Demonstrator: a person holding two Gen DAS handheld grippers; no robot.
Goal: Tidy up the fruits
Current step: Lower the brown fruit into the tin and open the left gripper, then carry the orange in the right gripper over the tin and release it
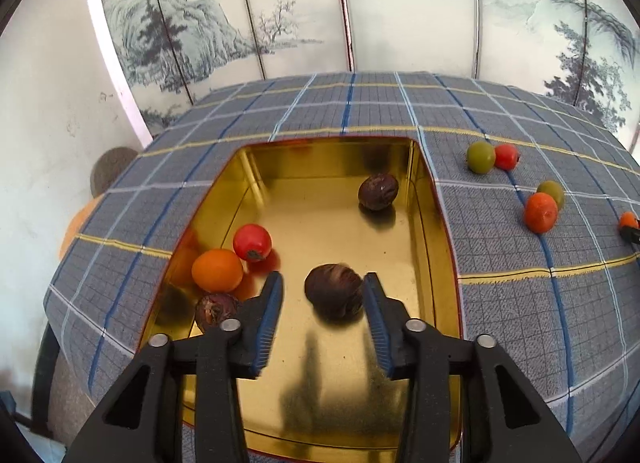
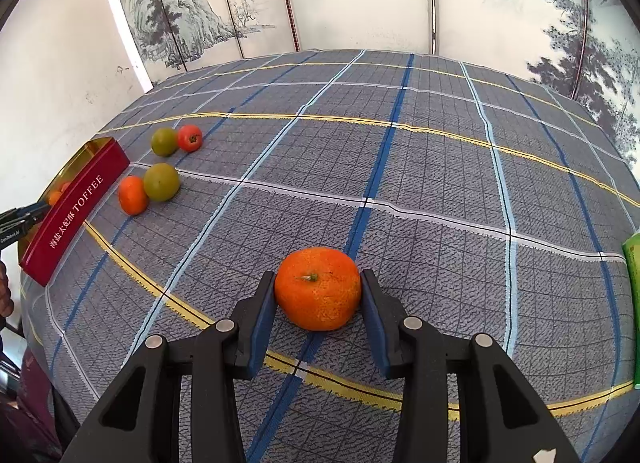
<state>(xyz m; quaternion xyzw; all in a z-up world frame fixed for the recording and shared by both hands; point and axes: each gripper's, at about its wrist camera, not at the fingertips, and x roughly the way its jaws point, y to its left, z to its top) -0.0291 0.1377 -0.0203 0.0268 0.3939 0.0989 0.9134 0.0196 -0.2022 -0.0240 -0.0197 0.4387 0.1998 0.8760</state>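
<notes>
**Mandarin pinched, tin far left**

On the plaid bench (image 2: 440, 167), the right tool (image 2: 318, 289) pinched a mandarin (image 2: 318, 288); the tin (image 2: 76, 207) lay far left. The left tool (image 1: 323, 293) stood spread around a dark fruit (image 1: 334, 292) inside the tin.

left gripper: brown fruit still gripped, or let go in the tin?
Let go. The left gripper is open: a clear gap on one side of the brown fruit, which lies on the floor of the gold tin.
</notes>
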